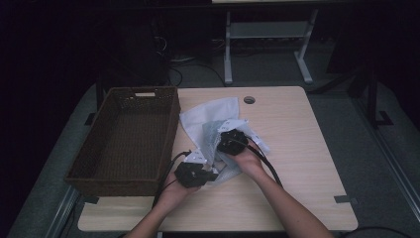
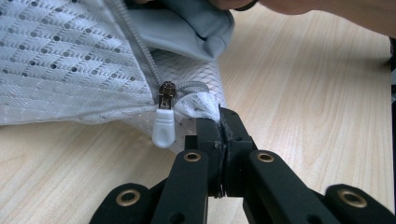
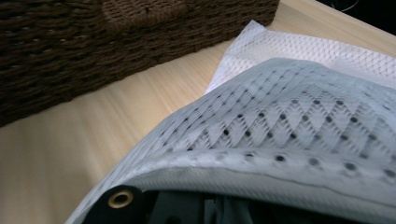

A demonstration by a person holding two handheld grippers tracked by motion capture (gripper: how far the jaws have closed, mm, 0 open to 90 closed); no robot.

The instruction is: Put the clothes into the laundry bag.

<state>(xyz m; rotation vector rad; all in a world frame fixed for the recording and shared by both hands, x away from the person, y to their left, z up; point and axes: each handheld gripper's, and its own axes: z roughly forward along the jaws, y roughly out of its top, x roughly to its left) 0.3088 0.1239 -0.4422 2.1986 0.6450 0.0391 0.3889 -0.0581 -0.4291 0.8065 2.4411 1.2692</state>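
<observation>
A white mesh bag [image 1: 210, 115] with a zip lies crumpled in the middle of the wooden table [image 1: 297, 153]. My left gripper [image 1: 208, 174] is at the bag's near end. In the left gripper view it [image 2: 221, 120] is shut on a corner of the mesh bag [image 2: 70, 60], right beside the white zip pull [image 2: 163, 129]. My right gripper [image 1: 231, 141] rests on the bag a little farther back. In the right gripper view the mesh bag [image 3: 289, 126] is draped over that gripper [image 3: 219, 207]; its jaw tips are hidden under the hem and seem closed on the cloth.
A dark brown woven basket [image 1: 171, 130], with nothing inside it, stands on the table's left side, close to the bag; its wall [image 3: 93, 46] fills the top of the right gripper view. A cable hole [image 1: 249, 99] sits near the table's far edge.
</observation>
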